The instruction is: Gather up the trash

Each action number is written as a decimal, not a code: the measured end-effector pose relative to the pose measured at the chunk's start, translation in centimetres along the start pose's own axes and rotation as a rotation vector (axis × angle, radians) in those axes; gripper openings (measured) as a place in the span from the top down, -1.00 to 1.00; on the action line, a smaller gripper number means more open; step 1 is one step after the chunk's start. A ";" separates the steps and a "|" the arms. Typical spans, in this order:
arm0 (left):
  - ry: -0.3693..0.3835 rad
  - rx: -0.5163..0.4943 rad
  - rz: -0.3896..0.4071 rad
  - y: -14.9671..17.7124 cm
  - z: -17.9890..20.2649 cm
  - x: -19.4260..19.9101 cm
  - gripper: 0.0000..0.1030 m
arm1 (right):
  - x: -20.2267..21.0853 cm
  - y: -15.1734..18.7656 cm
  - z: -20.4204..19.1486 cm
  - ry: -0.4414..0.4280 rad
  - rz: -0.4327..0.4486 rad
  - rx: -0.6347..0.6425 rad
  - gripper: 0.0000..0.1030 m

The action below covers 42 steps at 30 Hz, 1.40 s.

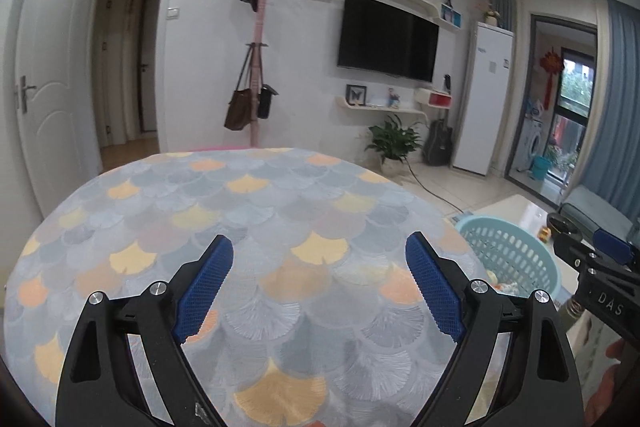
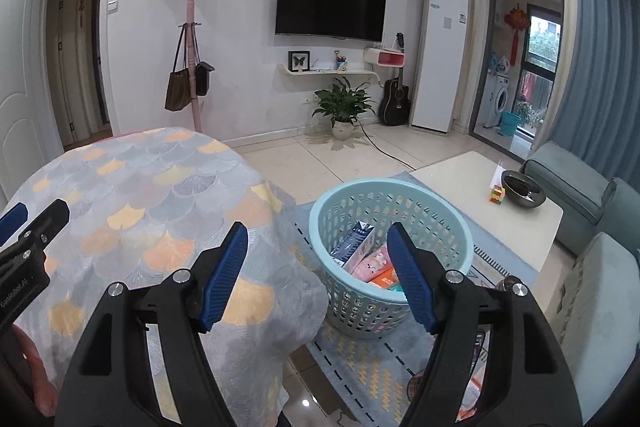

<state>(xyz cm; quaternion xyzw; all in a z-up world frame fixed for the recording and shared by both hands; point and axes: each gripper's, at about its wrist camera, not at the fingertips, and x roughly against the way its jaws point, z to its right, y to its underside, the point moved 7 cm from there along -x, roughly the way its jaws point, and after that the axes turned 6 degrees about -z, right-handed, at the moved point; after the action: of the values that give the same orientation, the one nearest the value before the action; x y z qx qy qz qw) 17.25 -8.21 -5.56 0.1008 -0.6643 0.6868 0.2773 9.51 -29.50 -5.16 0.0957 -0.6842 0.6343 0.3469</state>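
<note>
A light blue plastic basket [image 2: 436,211] stands on the floor rug to the right of the round table; it also shows in the left wrist view [image 1: 516,247]. Inside lie several packets: a dark blue carton [image 2: 354,241], a pink packet [image 2: 374,261] and an orange one [image 2: 386,279]. My left gripper [image 1: 320,247] is open and empty above the table's patterned cloth [image 1: 248,211]. My right gripper [image 2: 318,239] is open and empty, held above the gap between the table edge [image 2: 280,211] and the basket. Each gripper shows at the edge of the other's view.
A white coffee table [image 2: 464,183] stands behind the basket with a dark bowl [image 2: 522,189] and a small coloured cube [image 2: 497,193]. A teal sofa [image 2: 588,227] is at the right. A potted plant [image 2: 344,107], a guitar [image 2: 395,99] and a coat rack [image 2: 192,39] stand by the far wall.
</note>
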 end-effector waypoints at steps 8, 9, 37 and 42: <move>-0.003 -0.003 -0.022 0.3 -0.1 -0.5 -0.69 | -0.5 -0.8 0.0 -0.018 0.010 -0.027 -0.33; -0.005 -0.003 -0.021 0.3 -0.1 -0.5 -0.74 | -0.5 -0.8 0.0 -0.019 0.011 -0.027 -0.32; -0.032 0.000 -0.037 0.7 -0.4 -0.6 -0.85 | -1.8 -0.1 -0.3 -0.048 -0.013 -0.026 -0.45; -0.031 0.001 -0.038 0.7 -0.4 -0.5 -0.85 | -1.8 0.0 -0.3 -0.045 -0.015 -0.026 -0.45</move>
<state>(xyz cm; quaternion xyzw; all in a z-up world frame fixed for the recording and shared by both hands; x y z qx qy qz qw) 17.42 -7.95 -6.48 0.1240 -0.6662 0.6801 0.2797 10.96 -29.83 -6.26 0.1106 -0.6994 0.6203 0.3373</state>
